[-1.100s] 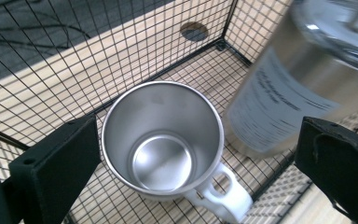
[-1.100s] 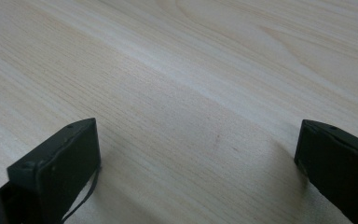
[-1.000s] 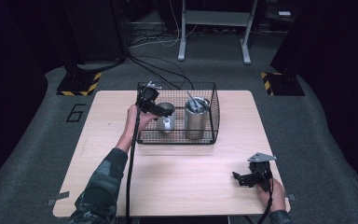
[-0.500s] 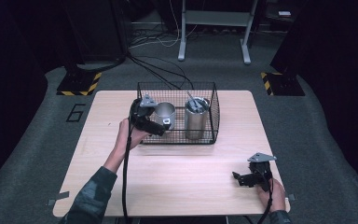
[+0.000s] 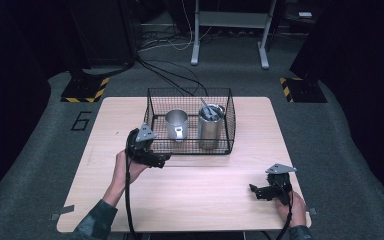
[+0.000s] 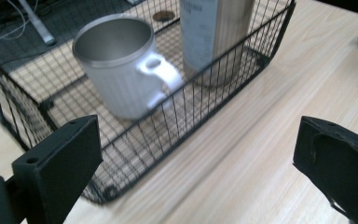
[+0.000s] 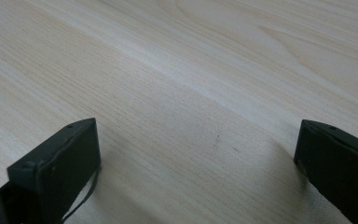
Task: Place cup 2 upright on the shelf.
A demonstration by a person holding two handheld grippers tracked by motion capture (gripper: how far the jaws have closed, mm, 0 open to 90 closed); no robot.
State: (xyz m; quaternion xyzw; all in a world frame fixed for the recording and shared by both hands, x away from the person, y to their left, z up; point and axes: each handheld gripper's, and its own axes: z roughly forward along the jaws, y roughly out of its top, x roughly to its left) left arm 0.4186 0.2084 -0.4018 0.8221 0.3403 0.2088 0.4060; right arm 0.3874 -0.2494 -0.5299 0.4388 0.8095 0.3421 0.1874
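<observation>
High view: our left tool (image 5: 152, 159) hangs wide open and empty just outside the wire basket (image 5: 227, 125); the steel mug (image 5: 176, 124) stands upright ahead inside, handle toward us. Right tool (image 5: 265, 191) idles open, farther off.

The left gripper (image 5: 161, 160) is pulling back, empty and wide open, out of the black wire basket (image 5: 152, 107), leaving the steel mug (image 5: 176, 124) upright inside.

Mug (image 5: 177, 124) left of tumbler (image 5: 210, 126), in basket (image 5: 190, 148)
</observation>
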